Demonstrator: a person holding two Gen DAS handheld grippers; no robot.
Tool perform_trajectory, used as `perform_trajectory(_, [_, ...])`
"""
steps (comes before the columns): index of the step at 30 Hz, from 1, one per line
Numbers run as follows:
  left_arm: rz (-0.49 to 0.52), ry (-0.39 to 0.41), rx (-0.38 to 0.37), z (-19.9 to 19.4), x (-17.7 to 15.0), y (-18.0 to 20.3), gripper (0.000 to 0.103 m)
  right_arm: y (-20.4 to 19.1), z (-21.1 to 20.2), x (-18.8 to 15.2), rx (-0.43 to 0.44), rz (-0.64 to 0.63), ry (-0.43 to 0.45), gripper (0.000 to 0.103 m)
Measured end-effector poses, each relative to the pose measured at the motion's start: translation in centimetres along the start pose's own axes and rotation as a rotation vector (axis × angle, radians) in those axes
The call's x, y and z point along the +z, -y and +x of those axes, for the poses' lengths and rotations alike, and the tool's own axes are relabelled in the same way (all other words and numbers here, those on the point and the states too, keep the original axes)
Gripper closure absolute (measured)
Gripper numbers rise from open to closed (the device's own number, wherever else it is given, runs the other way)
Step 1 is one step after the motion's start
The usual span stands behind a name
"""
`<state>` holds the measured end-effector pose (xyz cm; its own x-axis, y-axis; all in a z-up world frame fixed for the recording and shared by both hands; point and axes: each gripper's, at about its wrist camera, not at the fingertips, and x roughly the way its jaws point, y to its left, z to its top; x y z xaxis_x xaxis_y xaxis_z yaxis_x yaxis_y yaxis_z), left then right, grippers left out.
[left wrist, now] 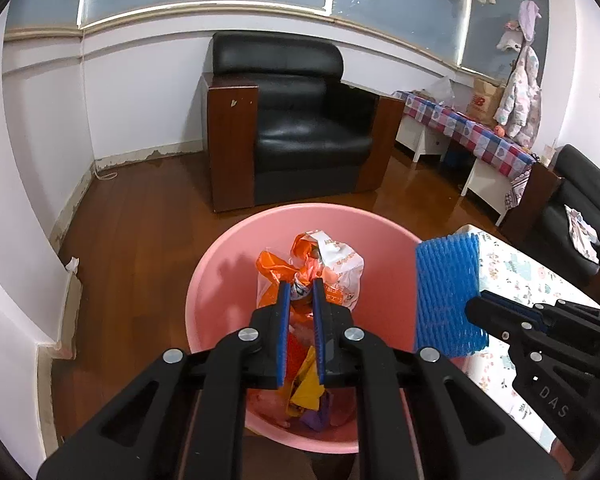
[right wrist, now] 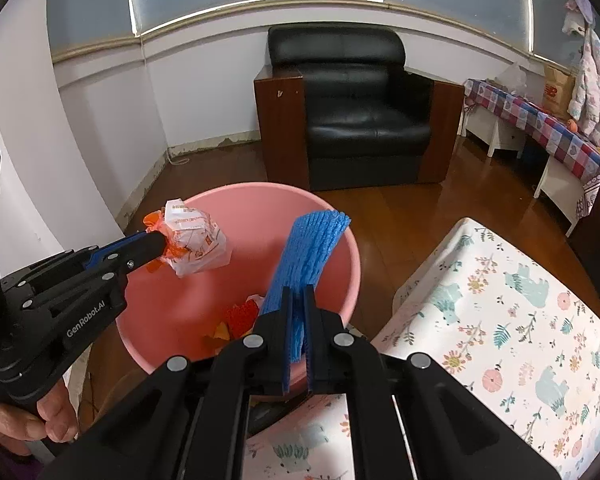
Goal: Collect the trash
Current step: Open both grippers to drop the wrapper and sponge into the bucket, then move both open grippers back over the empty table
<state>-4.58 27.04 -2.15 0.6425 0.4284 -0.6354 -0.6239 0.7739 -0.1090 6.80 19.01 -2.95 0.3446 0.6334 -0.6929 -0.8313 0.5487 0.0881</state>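
L gripper [left wrist: 300, 304]: jaws nearly closed, pinching a crumpled orange-and-white wrapper [left wrist: 328, 268]; wad sticks out past the tips, w/ a strip of it running back between the pads.
wrapper vs L tool: clamped at the tips, bulk just ahead & slightly R of them; hangs over the pink bin [left wrist: 228, 280], inside its rim line, not yet let go.
pink bin: straight ahead of & below the L gripper; sits on the wood floor, just L of the printed tablecloth [left wrist: 512, 280]. Already holds loose scraps at the bottom – red, yellow, purple bits – so some trash looks collected.
blue foam net [right wrist: 312, 252]: held by the R gripper [right wrist: 299, 300], fans out up & fwd from the tips; far end is over the bin's near-R rim.
R gripper: jaws all but shut, squeezing the net flat between the pads.
net vs R tool: gripped at its lower end, rest stands free ahead of the tips; bin mouth is just ahead & L of it.
progress (my read): late stage – both pieces carried to the bin, neither dropped.
left to do: open L jaws to drop the wrapper; nudge R a bit L so the net clears the rim, then release. More trash elsewhere: can't tell.
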Motion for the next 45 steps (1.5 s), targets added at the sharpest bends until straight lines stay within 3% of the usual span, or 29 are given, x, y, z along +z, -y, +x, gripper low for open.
perform_trajectory(11, [-0.058, -0.045, -0.005, 1.6, 0.2, -1.5, 0.093, -0.7, 2.6, -0.1, 0.023, -0.012, -0.051, 0.098])
perform_trajectory(16, [-0.072, -0.062, -0.030, 1.7, 0.2, -1.8, 0.091, -1.0, 3.0, 0.1, 0.041, -0.010, -0.067, 0.088])
perform_trajectory(18, [-0.069, -0.062, -0.038, 1.7, 0.2, -1.7, 0.090, -0.8, 2.9, 0.0, 0.045, 0.000, -0.064, 0.069])
perform_trajectory(19, [-0.072, -0.062, -0.044, 1.6, 0.2, -1.6, 0.088, -0.8, 2.7, 0.0, 0.045, 0.007, -0.058, 0.066])
perform_trajectory(22, [-0.085, -0.058, -0.062, 1.3, 0.2, -1.6, 0.082, -0.3, 2.1, -0.2, 0.055, 0.028, -0.044, 0.066])
perform_trajectory(28, [-0.089, -0.059, -0.089, 0.5, 0.0, -0.9, 0.081, 0.3, 0.1, -1.0, 0.054, 0.054, -0.019, 0.066])
perform_trajectory(39, [0.015, -0.045, -0.097, -1.6, -0.6, 3.2, 0.081, 2.4, -4.2, -3.9, 0.030, 0.117, 0.014, 0.065])
perform_trajectory(45, [0.064, -0.028, -0.142, -2.9, -0.7, 6.0, 0.081, 4.3, -7.3, -5.4, -0.006, 0.157, 0.044, 0.065])
